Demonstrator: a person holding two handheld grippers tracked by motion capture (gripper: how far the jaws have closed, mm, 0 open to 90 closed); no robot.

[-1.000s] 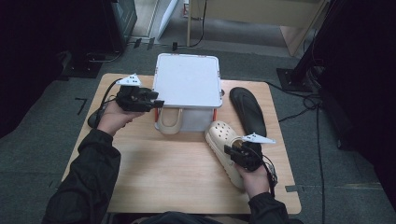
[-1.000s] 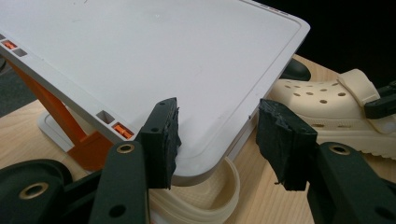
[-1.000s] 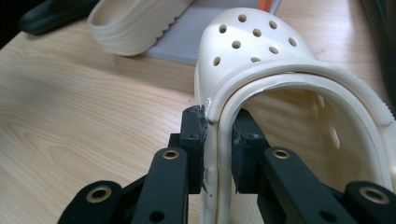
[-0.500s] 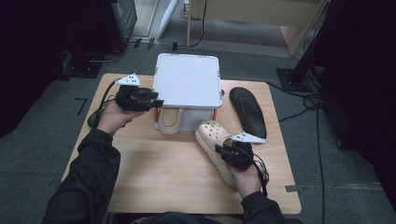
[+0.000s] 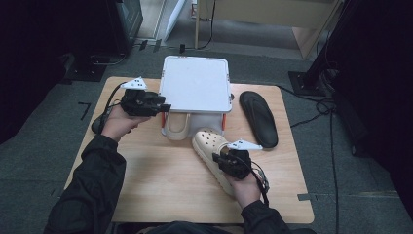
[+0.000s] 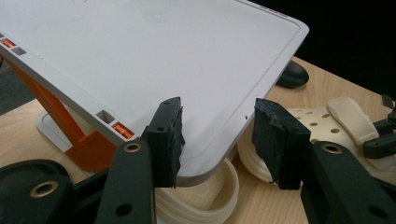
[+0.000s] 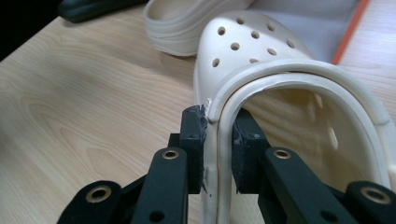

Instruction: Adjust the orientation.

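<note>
A cream clog lies on the wooden table in front of a white lidded box. My right gripper is shut on the clog's side rim; in the right gripper view the jaws pinch that rim of the clog. A second cream clog lies against the box's front, partly under its lid. My left gripper is open at the lid's front left corner. In the left gripper view its gripper straddles the corner of the lid, without pinching it.
A black sandal lies to the right of the box. Another dark shoe sits at the table's left edge behind my left hand. Orange latches show on the box. Cables trail across the floor around the table.
My right gripper has carried the clog leftward, closer to the box's front. The left gripper has stayed at the lid's corner.
</note>
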